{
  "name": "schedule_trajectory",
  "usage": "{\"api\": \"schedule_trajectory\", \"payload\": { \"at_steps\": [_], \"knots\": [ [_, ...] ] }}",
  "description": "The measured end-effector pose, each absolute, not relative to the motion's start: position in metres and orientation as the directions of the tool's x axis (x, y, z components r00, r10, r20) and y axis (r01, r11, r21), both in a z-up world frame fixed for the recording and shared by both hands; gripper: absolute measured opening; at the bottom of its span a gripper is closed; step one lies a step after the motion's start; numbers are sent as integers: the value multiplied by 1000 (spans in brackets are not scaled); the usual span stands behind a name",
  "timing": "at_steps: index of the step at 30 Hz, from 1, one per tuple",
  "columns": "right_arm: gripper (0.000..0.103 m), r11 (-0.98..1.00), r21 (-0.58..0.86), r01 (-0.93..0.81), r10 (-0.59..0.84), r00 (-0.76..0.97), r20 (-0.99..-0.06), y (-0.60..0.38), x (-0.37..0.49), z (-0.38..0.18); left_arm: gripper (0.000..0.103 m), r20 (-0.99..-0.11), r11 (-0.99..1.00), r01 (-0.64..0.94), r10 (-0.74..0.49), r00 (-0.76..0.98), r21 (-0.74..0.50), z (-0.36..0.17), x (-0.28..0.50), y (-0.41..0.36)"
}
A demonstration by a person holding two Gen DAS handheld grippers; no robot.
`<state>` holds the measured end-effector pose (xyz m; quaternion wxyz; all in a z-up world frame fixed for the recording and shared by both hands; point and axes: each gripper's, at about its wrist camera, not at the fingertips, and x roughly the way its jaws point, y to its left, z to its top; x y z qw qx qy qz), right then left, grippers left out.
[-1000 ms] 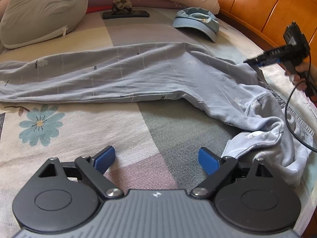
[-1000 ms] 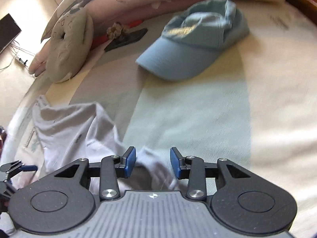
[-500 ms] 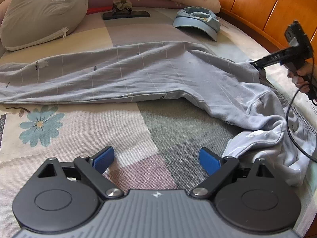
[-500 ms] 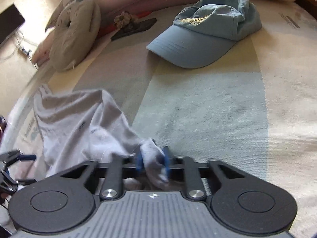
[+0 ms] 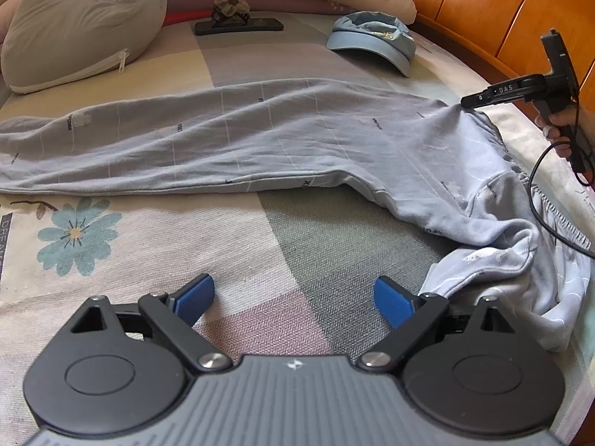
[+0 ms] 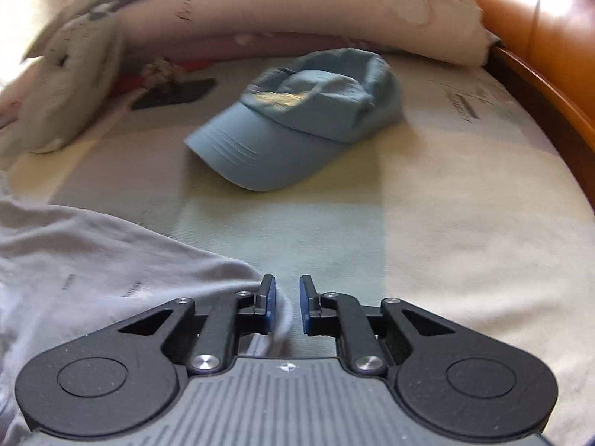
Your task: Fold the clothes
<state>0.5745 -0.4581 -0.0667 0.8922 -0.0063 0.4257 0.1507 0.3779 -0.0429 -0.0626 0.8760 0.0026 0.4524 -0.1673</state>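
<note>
Pinching in at the waist end, the right gripper (image 6: 287, 304) shows narrow jaws that have just closed in and eased a touch apart, with a fold of the pyjama trousers (image 5: 260, 141) between them, lying against the left-hand pad. From the left wrist view the cloth peaks up to its tips, so I read that as a hold. The left gripper (image 5: 293, 297) hangs wide open over the bed cover (image 5: 316, 245), nothing between its blue ribbed pads. Here's what matters: one trouser leg runs long and flat across the bed, away from the right gripper's end, while the other leg (image 5: 520, 271) is crumpled in a heap just beside the left gripper's right finger. That makes the left hand the nearer one to sort it out. The fabric is thin, soft, pale grey-blue jersey with fine grid lines and a gathered elastic waistband; it looks limp and will likely drape and drag. Beyond, well apart, a blue cap (image 6: 297, 119) sits on the coarse-woven patchwork cover.
</note>
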Motion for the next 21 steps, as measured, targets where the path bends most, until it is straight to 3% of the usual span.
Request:
{"api": "schedule_trajectory", "payload": {
  "at_steps": [8, 13, 15, 16, 18, 20, 21],
  "knots": [
    [34, 926, 147, -349, 349, 637, -687, -442, 532, -40, 93, -789, 941, 300, -301, 535, -155, -63, 378, -41],
    [34, 922, 160, -354, 340, 537, -772, -443, 516, -63, 93, -791, 943, 285, -305, 531, -172, -59, 380, -39],
    [21, 941, 141, -306, 290, 519, -804, -451, 512, -72, 93, -792, 947, 274, -293, 536, -165, -51, 380, -38],
    [19, 945, 137, -296, 282, 533, -798, -454, 509, -69, 93, -784, 947, 278, -295, 546, -163, -45, 380, -37],
    [21, 953, 128, -274, 266, 560, -785, -458, 502, -61, 93, -763, 944, 291, -302, 571, -156, -33, 378, -35],
    [32, 960, 120, -252, 250, 586, -771, -463, 496, -53, 93, -755, 946, 292, -294, 586, -142, -23, 379, -35],
    [33, 960, 112, -258, 249, 594, -765, -461, 492, -48, 93, -753, 947, 293, -289, 592, -133, -19, 379, -36]
  ]
}}
